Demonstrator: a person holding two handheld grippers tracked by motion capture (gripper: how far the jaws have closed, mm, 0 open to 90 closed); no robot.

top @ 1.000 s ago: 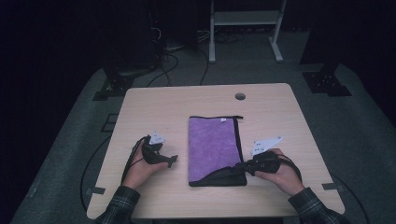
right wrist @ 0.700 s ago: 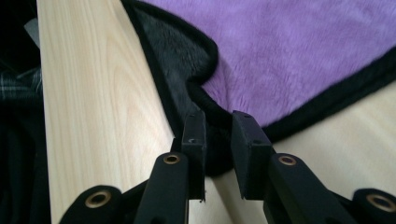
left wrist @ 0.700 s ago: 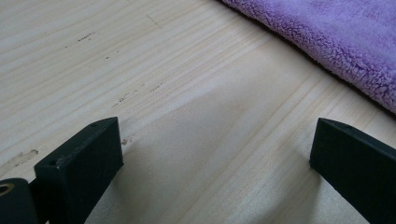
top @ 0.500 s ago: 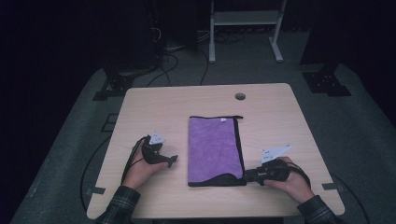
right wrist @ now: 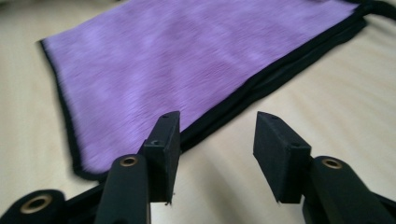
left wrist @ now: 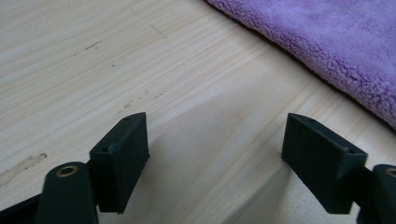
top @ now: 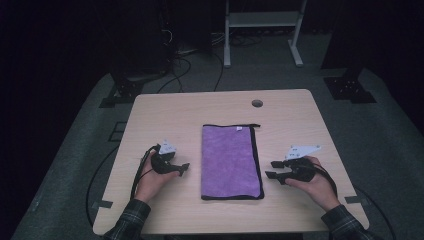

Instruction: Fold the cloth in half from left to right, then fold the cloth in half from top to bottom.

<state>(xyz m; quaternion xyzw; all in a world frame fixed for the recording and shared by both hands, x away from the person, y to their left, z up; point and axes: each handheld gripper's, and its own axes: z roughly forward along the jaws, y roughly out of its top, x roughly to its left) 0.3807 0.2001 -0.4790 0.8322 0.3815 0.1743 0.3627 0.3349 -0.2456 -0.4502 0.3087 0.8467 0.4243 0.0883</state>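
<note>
The purple towel [top: 231, 161] looks soft and limp; I'd pinch its black-trimmed edge. My right gripper [top: 272, 169] has just been opening, nothing between its fingers, and my left gripper [top: 186, 167] has just narrowed, spread over bare table [top: 170, 115]

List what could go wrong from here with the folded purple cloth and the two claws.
1. The right claw has just been opening with nothing between its jaws, beside the purple cloth's black-trimmed edge; a careless grab might catch one layer only and undo the fold.
2. The left claw, whose jaws have just been closing on nothing, sits low over the table; pushing toward the cloth could bunch or skew it.
</note>
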